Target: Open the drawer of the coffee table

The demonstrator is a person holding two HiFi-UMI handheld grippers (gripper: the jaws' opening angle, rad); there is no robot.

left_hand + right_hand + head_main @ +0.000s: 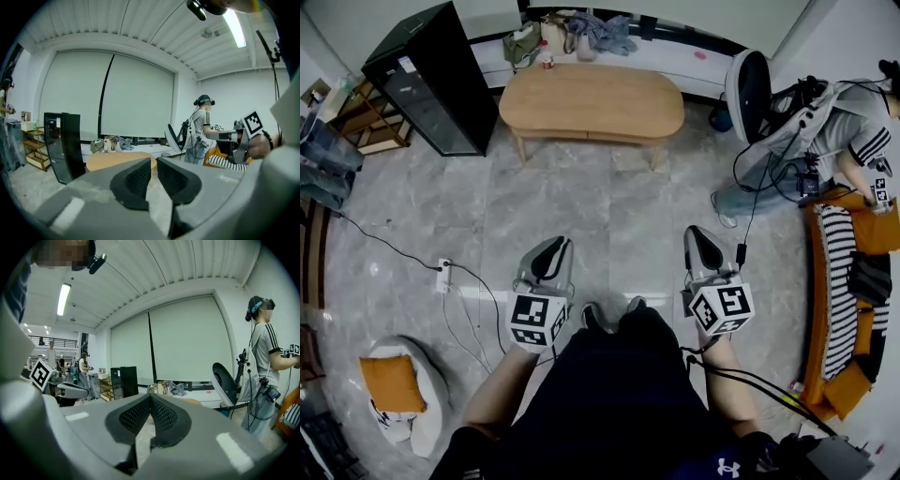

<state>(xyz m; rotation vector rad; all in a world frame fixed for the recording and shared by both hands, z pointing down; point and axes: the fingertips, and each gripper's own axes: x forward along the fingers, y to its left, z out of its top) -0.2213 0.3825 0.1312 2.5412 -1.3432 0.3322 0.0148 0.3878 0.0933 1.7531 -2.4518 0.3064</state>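
In the head view, the oval light-wood coffee table (591,98) stands at the far side of the grey marbled floor (609,216), beside a tall black cabinet (431,80). The grey left gripper (553,247) and grey right gripper (701,238) are both held well short of it.

In the left gripper view, the jaws stand a narrow slit apart with nothing between them, and the table top shows beyond them.

In the right gripper view, the ribbed black pads (161,416) meet at their tips and hold nothing.
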